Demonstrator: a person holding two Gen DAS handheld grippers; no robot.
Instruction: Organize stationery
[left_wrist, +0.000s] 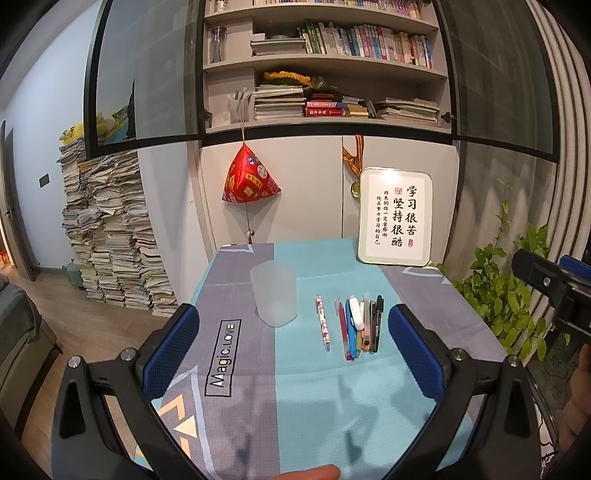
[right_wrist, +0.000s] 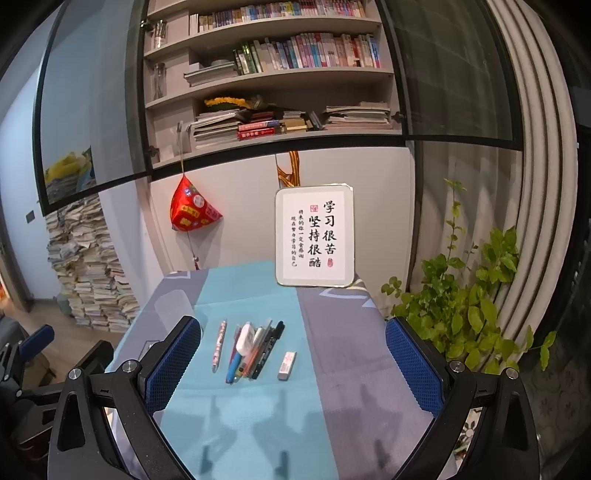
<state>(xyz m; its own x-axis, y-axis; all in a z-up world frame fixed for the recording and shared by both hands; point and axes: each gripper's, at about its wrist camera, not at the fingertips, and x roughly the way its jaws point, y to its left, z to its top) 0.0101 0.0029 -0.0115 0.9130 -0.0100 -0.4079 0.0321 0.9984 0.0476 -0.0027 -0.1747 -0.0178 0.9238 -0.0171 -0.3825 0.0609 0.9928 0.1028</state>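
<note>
While the pens lie bunched side by side on the teal strip of the tablecloth, touching one another, with a white correction-tape case resting on top of them, you have a patterned pen lying alone just to their left and an eraser just to their right. The frosted cup stands upright farther left, near the patterned pen, and looks empty. Your left gripper and right gripper both hover above the near part of the cloth with fingers spread wide and nothing between them. Reaching into the bundle could pinch two pens at once or roll the case off, since they lie packed together. The light cup may tip if a pen strikes its rim at an angle. A framed calligraphy sign leans at the far edge.
</note>
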